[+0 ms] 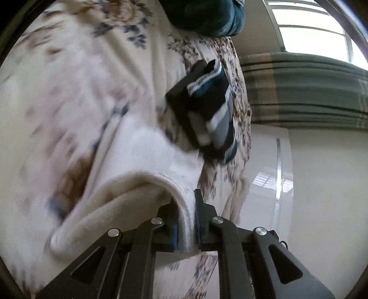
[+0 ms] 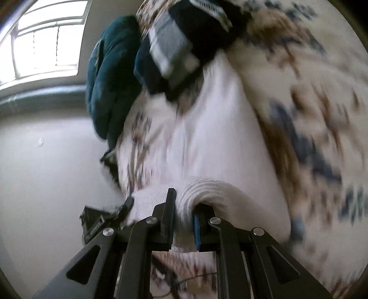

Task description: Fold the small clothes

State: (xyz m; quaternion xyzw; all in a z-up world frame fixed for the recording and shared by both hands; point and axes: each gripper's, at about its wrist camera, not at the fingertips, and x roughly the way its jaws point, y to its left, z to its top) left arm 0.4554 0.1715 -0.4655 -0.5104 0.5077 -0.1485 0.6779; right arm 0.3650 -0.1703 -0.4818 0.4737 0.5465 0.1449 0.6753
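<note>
A white ribbed garment point(image 1: 147, 161) lies spread on the floral bedsheet point(image 1: 69, 69). My left gripper point(image 1: 186, 218) is shut on its near hem, which arches up between the jaws. In the right wrist view my right gripper point(image 2: 185, 216) is shut on the same white garment point(image 2: 207, 138) at its ribbed edge. A folded stack of dark and striped clothes point(image 1: 207, 110) lies on the bed beyond the garment; it also shows in the right wrist view point(image 2: 184, 43). Both views are motion-blurred.
A dark teal cloth heap point(image 2: 110, 80) sits at the bed's edge, also at the top of the left wrist view point(image 1: 207, 16). A window point(image 2: 46, 41) and a green striped curtain point(image 1: 310, 89) are behind. Glossy white floor point(image 1: 276, 184) is beside the bed.
</note>
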